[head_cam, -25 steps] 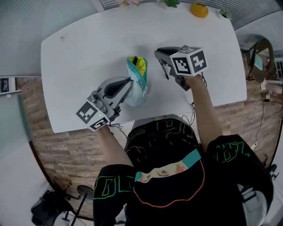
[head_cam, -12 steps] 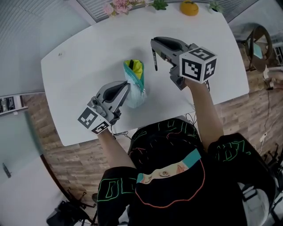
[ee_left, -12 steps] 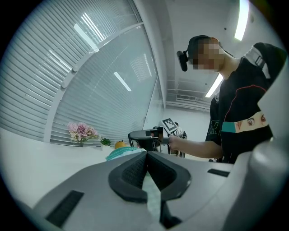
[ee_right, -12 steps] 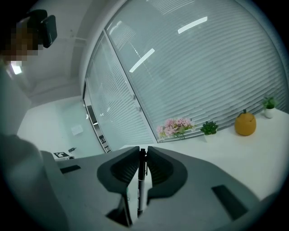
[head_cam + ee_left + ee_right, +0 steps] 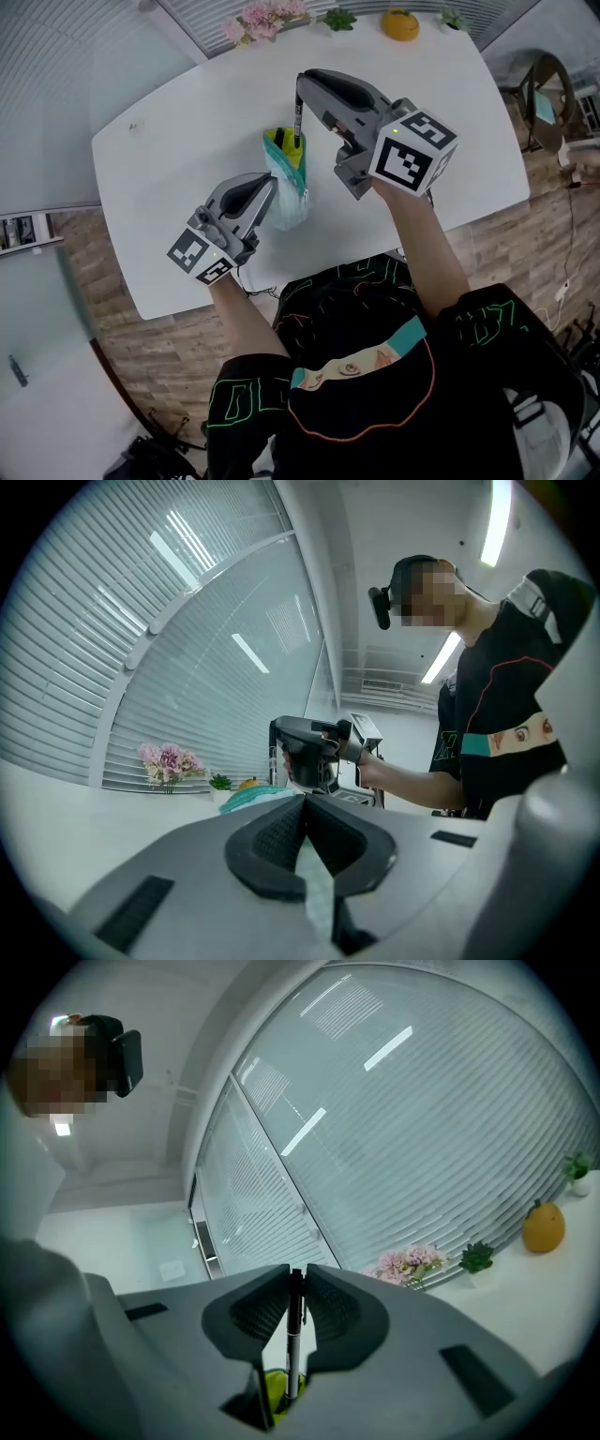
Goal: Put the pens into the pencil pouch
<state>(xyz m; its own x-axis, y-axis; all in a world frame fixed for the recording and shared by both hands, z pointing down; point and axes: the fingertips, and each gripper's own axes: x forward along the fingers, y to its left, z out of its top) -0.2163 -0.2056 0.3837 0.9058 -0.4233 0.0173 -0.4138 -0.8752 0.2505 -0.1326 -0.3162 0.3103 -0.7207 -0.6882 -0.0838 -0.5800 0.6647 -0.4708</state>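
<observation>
The white table (image 5: 178,131) has rounded corners, and the pouch (image 5: 287,195) stands upright on it, a little in from the near edge and roughly midway along it, its mouth turned upward with the yellow lining showing. The left gripper (image 5: 273,185) comes in level from the near edge with its jaws pressed together on the pouch's fabric on the side towards the person; its own view shows a fold of pale cloth squeezed between the pads. The right gripper (image 5: 301,79) is held above the table beyond the pouch, its jaws pinching the top of a black pen (image 5: 298,120), which hangs straight down. The pen's lower end is over the yellow mouth of the pouch; whether it has entered cannot be told. To the left of the pouch the bare white top runs out to the table's left edge, and a shorter bare stretch lies to the right under the right forearm. Behind the pouch the top stays open as far as the far edge, where pink flowers (image 5: 263,16), a small plant (image 5: 338,19) and an orange fruit (image 5: 400,23) stand in a row, well apart from both grippers. Wooden floor (image 5: 112,319) shows past the near edge.
</observation>
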